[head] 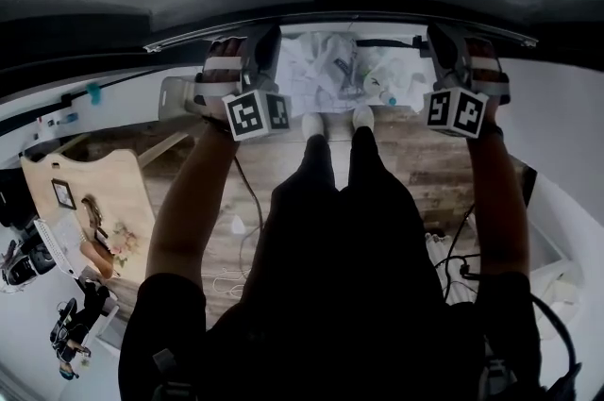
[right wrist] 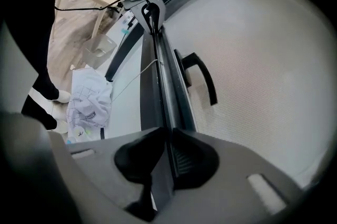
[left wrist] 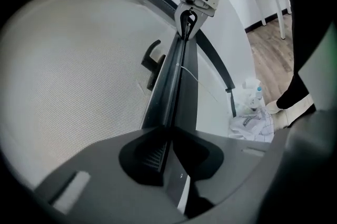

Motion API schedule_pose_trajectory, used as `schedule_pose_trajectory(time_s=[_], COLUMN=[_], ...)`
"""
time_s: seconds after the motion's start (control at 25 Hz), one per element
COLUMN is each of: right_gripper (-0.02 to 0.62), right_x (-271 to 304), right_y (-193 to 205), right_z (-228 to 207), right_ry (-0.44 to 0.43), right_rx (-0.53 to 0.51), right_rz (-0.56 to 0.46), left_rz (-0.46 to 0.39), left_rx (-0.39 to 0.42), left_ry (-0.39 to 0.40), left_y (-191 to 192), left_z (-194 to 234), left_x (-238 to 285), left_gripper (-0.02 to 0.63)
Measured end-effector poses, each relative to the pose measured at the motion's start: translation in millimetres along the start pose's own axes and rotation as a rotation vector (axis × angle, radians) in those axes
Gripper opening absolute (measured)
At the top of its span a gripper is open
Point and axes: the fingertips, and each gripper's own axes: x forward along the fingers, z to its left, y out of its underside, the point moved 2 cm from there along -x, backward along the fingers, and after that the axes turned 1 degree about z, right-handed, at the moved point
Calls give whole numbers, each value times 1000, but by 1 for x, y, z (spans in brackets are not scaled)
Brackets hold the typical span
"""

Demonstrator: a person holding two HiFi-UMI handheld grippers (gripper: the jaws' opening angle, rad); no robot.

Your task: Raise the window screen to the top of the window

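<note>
The window screen's dark bottom rail (left wrist: 176, 75) runs straight away from my left gripper (left wrist: 169, 136), whose jaws are shut on it. Grey mesh (left wrist: 68, 70) spreads left of the rail, with a black handle (left wrist: 152, 62) on it. At the rail's far end my right gripper (left wrist: 196, 9) also clamps it. In the right gripper view, my right gripper (right wrist: 169, 136) is shut on the same rail (right wrist: 160, 75), with the handle (right wrist: 202, 75) and mesh (right wrist: 263, 59) to the right and the left gripper (right wrist: 147, 7) at the far end. From the head view, both grippers (head: 253, 74) (head: 451, 64) meet the rail (head: 377, 15).
A crumpled white bag with bottles (head: 349, 78) lies on the wooden floor below the window, by my white shoes (head: 362, 116). A light wooden table (head: 94, 192) stands to the left. Cables (head: 453, 258) trail on the floor at right.
</note>
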Motion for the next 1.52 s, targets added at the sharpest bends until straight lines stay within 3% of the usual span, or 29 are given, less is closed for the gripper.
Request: schedule_pose_trajectory(time_s=[0.4, 0.92, 1.52], right_gripper=[32, 31, 21], right_x=[-2, -4, -1], right_y=[-2, -2, -1], right_z=[-5, -4, 9], right_ry=[39, 48, -16], right_rx=[-30, 6, -55], right_rz=[-24, -20, 10], left_rz=[-9, 12, 14], left_rx=[6, 8, 11], left_ry=[16, 12, 6], left_y=[-1, -7, -2], left_z=[4, 6, -5], left_x=[-1, -2, -1], left_gripper=[55, 31, 26])
